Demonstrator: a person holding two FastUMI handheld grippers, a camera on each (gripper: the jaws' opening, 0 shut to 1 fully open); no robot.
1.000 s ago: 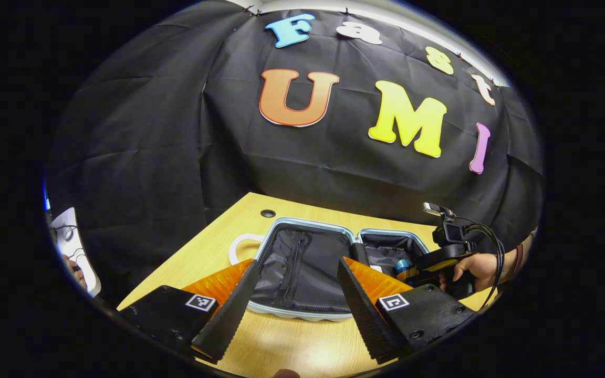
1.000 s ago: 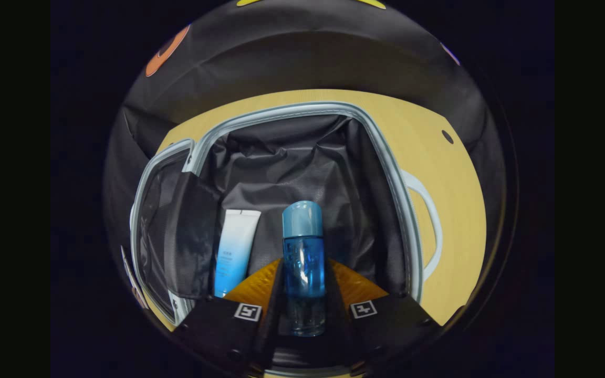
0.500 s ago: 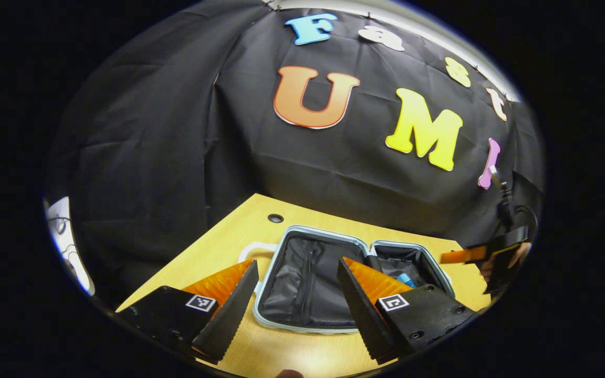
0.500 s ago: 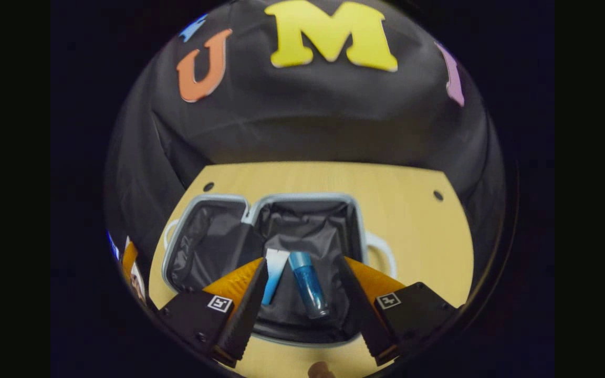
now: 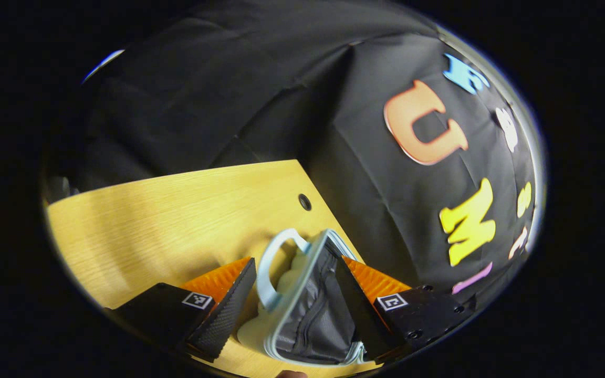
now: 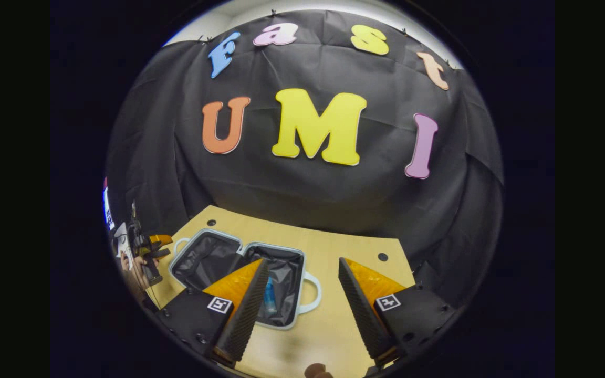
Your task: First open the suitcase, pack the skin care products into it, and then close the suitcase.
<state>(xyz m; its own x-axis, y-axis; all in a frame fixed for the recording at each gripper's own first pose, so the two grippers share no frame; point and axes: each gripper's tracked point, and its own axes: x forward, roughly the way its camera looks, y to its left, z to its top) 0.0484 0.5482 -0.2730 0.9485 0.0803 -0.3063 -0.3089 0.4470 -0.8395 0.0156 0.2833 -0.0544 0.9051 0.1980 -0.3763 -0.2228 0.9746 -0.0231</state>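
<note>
Black gripper bodies with square tag markers, screws, ridged wedge fingers.

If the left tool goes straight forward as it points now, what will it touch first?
Probably the suitcase: its rim and handle lie between the open fingers of the left tool. Depth is unclear, so contact distance is uncertain.

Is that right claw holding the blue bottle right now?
No, the right claw is open and empty, and the blue bottle lies inside the open suitcase.
</note>
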